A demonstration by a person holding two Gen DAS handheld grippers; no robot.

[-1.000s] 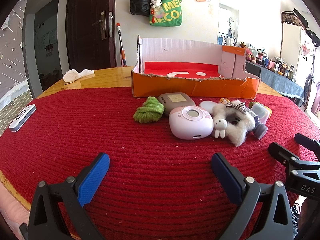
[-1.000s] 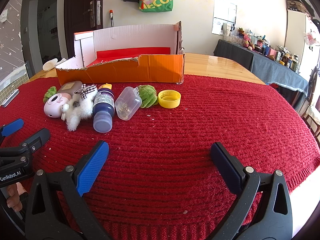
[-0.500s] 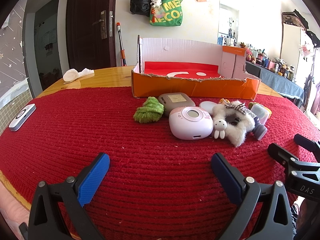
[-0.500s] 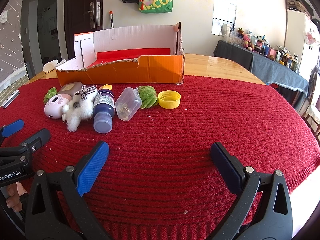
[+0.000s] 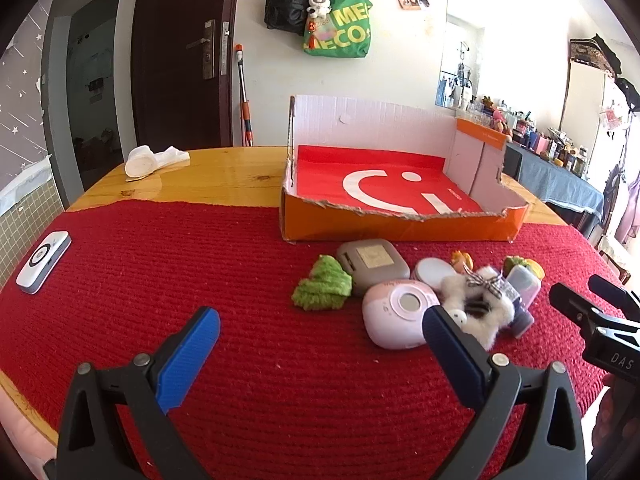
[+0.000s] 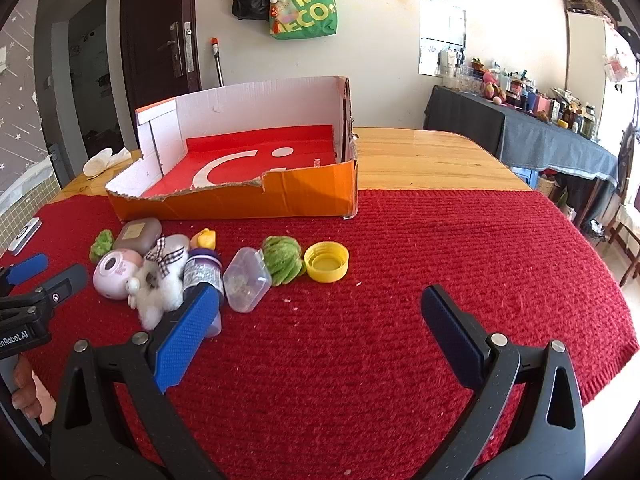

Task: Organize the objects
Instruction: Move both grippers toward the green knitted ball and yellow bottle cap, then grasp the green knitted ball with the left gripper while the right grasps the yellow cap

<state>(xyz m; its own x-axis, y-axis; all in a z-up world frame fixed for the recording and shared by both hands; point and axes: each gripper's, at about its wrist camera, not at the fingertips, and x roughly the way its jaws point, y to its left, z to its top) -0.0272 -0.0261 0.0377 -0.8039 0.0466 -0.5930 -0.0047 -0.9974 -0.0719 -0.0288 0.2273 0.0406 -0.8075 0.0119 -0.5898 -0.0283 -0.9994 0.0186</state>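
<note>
Left gripper (image 5: 320, 344), right gripper (image 6: 316, 320): fingers gaping, empty | risk: crowded pile mid-frame; pinching bottle (image 6: 203, 276) is likely nudging clear case (image 6: 246, 280).

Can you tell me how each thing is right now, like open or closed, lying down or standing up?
Left tongs: open, holding nothing.
Right tongs: open, holding nothing.
Orange box: open on top, nothing inside.
Purple bottle: lying on its side.
Clear plastic case: lid shut, lying down.
Yellow cap: off any bottle, hollow side up.
Pink gadget: lying flat.
Dark door: closed.
</note>
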